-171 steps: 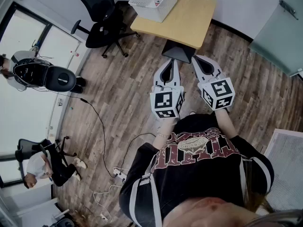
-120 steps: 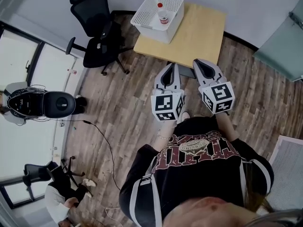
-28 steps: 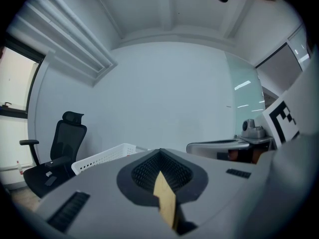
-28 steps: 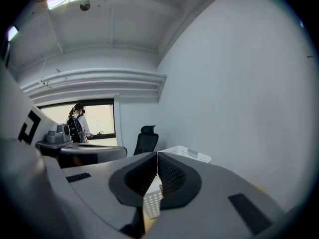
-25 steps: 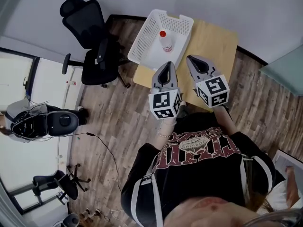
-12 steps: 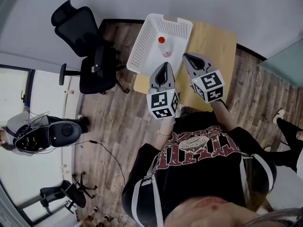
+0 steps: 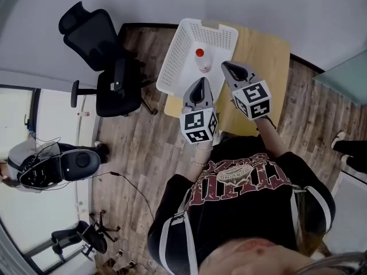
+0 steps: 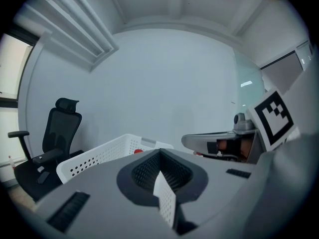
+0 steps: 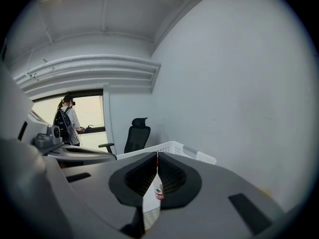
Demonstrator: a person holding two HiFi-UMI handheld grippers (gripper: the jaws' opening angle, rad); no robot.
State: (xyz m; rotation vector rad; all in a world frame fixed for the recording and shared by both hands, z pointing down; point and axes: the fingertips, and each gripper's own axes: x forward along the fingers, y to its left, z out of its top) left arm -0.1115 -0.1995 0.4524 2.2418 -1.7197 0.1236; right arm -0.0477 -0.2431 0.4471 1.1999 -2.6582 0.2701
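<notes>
Right gripper (image 7: 225, 66) nearer upright red-capped bottle (image 7: 202, 61)

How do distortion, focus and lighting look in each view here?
Head view: sharp, evenly lit, strong wide-angle bend; basket and table clear. Left gripper view: fisheye with black corners, left claw looming large. Right gripper view: same vignette, window brightest and pale.

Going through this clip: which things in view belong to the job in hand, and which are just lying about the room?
Job in hand:
- left gripper and right gripper, both shut and empty, pointed toward the basket
- white basket
- red-capped bottle standing in the basket
- wooden table under the basket

Lying about:
- black office chair
- person by the window
</notes>
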